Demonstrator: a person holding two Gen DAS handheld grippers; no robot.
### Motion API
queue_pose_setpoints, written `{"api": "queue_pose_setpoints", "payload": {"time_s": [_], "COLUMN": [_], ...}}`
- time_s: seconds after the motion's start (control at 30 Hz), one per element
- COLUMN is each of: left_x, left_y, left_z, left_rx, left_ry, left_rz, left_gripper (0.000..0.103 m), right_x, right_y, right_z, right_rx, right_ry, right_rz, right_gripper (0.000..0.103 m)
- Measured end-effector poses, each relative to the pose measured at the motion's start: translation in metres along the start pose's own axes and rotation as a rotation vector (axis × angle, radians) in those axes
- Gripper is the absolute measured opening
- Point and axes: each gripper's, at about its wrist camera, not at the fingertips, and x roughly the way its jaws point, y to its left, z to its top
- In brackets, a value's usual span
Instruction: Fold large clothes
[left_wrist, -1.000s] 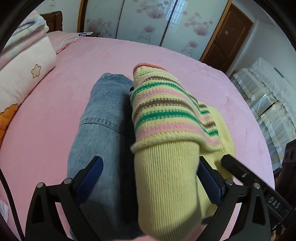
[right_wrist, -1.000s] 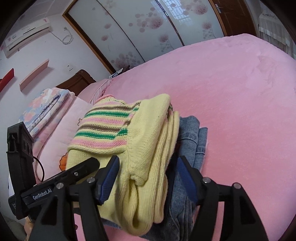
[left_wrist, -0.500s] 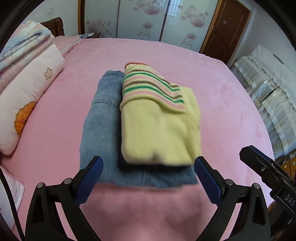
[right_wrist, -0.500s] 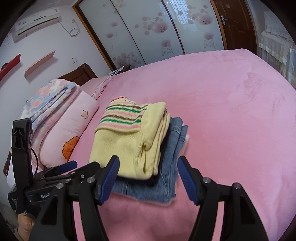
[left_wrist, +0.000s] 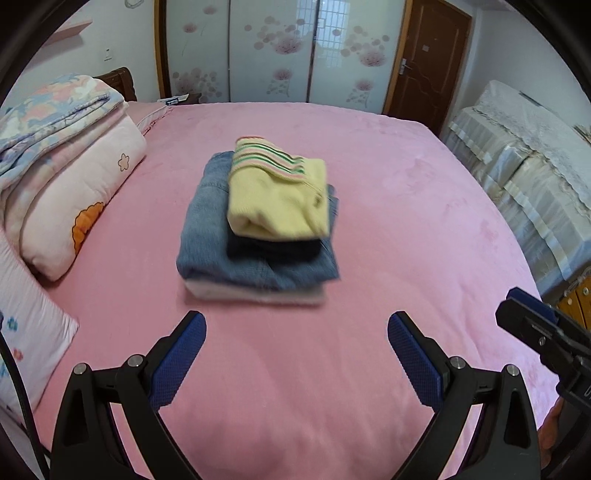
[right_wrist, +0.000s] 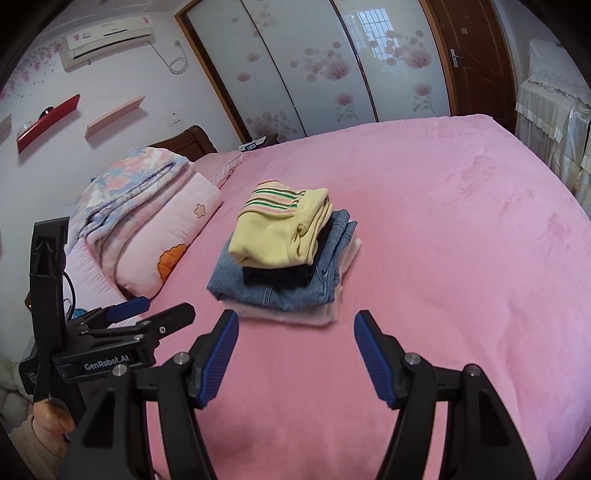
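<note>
Sweater (left_wrist: 277, 201) lying folded on top of the pile, yellow with a striped band at the far end, sitting over a dark garment (left_wrist: 272, 248), then jeans (left_wrist: 207, 229), then a pale pink piece (left_wrist: 255, 293) at the bottom. Pile resting near the middle of the pink bed (left_wrist: 406, 221), well apart from the pillows (left_wrist: 74, 206) at the left edge. Left tool (left_wrist: 295, 349) hanging spread wide above the bedspread on the near side of the pile, gripping nothing, touching nothing. Right tool (right_wrist: 295, 349) likewise spread and free of cloth, just short of the pile's near edge. Looking finished, judging by the neat stack.

Probably handling softly: knit sweater light, thick and springy, likely slumping or unrolling if pinched by a single layer; jeans heavier and stiffer, giving the stack a steady base. Best taking hold low, at the two near corners of the jeans or the pink piece beneath, with every layer pinched together, so as to be shifting the pile whole. Gripping the sweater's rolled near edge alone risking dragging it off the stack.
</note>
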Motion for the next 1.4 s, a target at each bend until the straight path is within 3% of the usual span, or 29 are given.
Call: {"api": "queue_pose_setpoints", "payload": {"time_s": [0.27,0.63,1.0,1.4], "left_x": [-0.07,-0.132,-0.152,-0.139], "left_y": [-0.035,-0.07,-0.075,-0.083], "left_z": [-0.078,-0.157,-0.214,-0.251], "left_rx": [0.013,0.035,-0.042,-0.039], "left_ry": [-0.054,-0.103,-0.117,-0.089], "left_rz": [-0.037,0.031,0.053,0.09], "left_gripper": [0.098,0.098,0.098,0.098], "right_x": [-0.074,-0.144,-0.154,-0.145], "right_y": [0.006,0.005,0.004,0.01], "right_z": [-0.063,-0.133,-0.187,-0.227], "right_rx": [-0.024,-0.037,-0.034,-0.084], "right_ry": [-0.05,-0.142,-0.137,-0.096], "right_rz": [-0.021,-0.087,-0.145,-0.212], "right_gripper": [0.065,0.07,0.071,0.071]}}
